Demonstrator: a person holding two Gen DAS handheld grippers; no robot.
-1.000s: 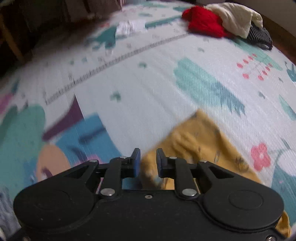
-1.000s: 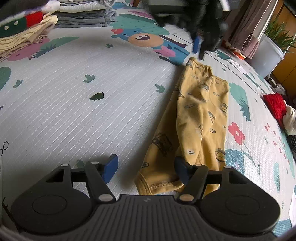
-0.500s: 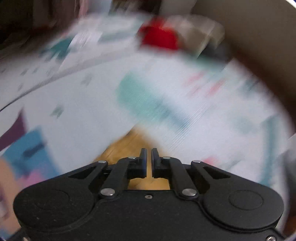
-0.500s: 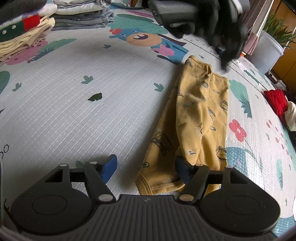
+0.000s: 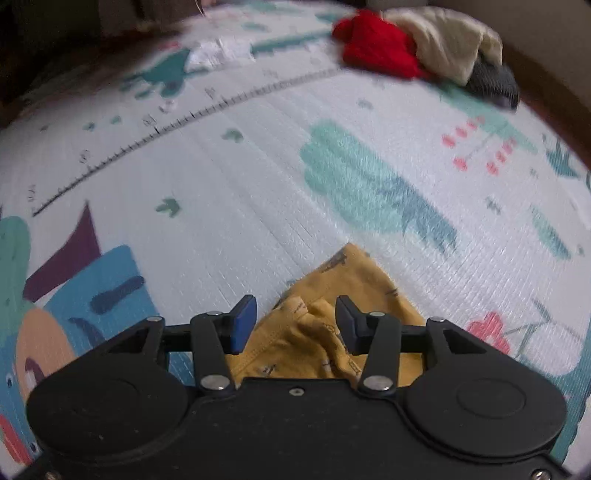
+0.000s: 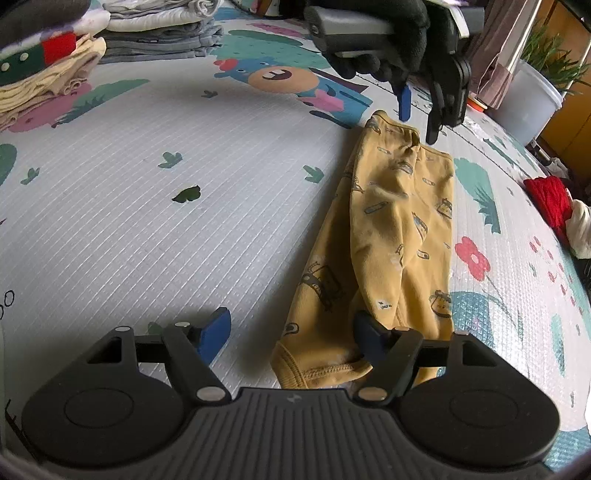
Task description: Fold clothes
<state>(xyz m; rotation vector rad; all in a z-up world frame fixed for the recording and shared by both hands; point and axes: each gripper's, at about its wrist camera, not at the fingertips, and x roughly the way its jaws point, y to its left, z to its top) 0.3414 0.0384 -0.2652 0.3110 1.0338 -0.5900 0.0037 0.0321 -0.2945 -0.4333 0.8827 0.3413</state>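
Item: yellow trousers (image 6: pixel 399 236), child-sized, soft knit printed with small vehicles, ribbed cuffs, lying lengthwise and folded leg over leg on the play mat (image 6: pixel 147 221). I am holding the right gripper (image 6: pixel 291 332) over the near cuff end, its jaws standing wide and opening a little further, with the cuff lying between them but unpressed. I am bringing the left gripper (image 5: pixel 295 317) over the far waistband end; its jaws are opening, sitting at a middling gap with bunched yellow fabric beneath them and nothing pinched. Risks as I am judging them: the knit is limp and wrinkled at the waist, so closing here could be catching only the top layer and dragging the legs apart; the mat is embossed and looks slick, so the cloth could be sliding rather than lifting; a lopsided grip at either end would be skewing the fold. Also catalogued: folded stack (image 6: pixel 159 33) of grey and cream garments at the mat's far edge; red garment (image 5: pixel 376 48), chunky knit, heaped with a cream cloth (image 5: pixel 443 44), still unfolded; gloved hand (image 6: pixel 391 44) working the left tool.
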